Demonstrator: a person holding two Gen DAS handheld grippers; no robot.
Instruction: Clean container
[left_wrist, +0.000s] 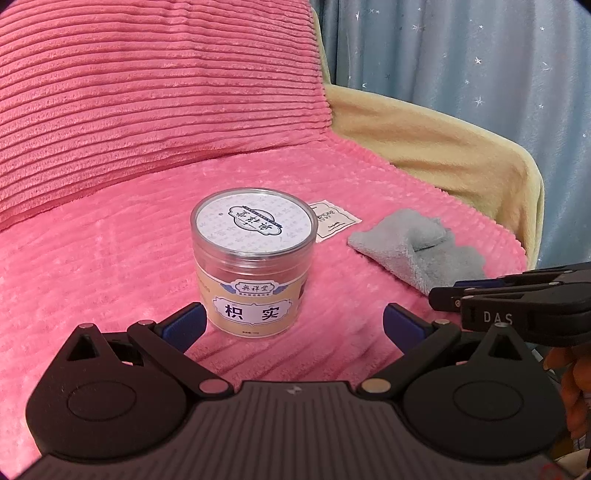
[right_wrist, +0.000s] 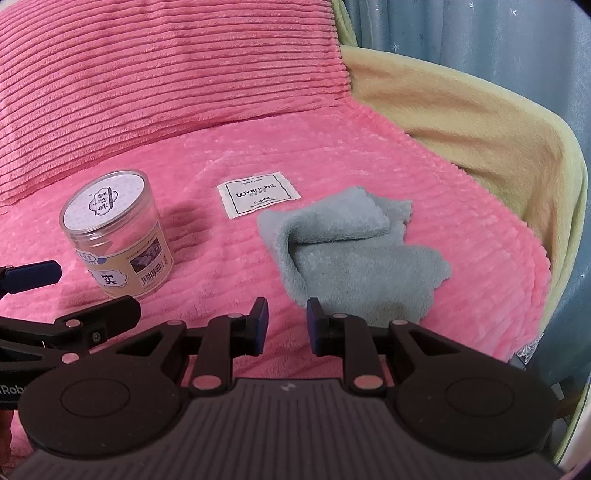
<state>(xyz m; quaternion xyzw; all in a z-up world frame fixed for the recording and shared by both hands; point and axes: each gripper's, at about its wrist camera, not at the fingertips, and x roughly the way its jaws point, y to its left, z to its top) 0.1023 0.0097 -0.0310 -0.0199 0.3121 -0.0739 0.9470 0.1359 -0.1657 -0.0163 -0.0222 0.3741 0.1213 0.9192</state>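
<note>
Left jaws: left gripper (left_wrist: 293, 321) spread wide, blue pads well apart, nothing between them and nothing touched.
Left jaws, target: clear round plastic jar with a white printed lid and a cream paper label (left_wrist: 254, 264) stands upright dead ahead of the gap, slightly toward the left pad, just beyond the pad tips; long axis vertical, so the pads would meet its curved wall side-on.
Ground: pink ribbed plush blanket (left_wrist: 110, 258) under both jaws, carrying jar and cloth.
Between items: white rectangular fabric tag with black print (right_wrist: 257, 198) lies flat, beyond and left of the right jaws.
Right jaws: right gripper (right_wrist: 287, 325) narrowed to a small gap, pads not meeting, empty.
Right jaws, target: folded grey fleece cloth (right_wrist: 351, 254) lies just ahead and a little right of the gap, its near edge close beside the right pad; contact cannot be told.
Nearer arm: left for the jar, right for the cloth, by judgement.
Coming move: likely left closes on the jar while right takes the cloth; the jar looks light and may tip on soft plush.
</note>
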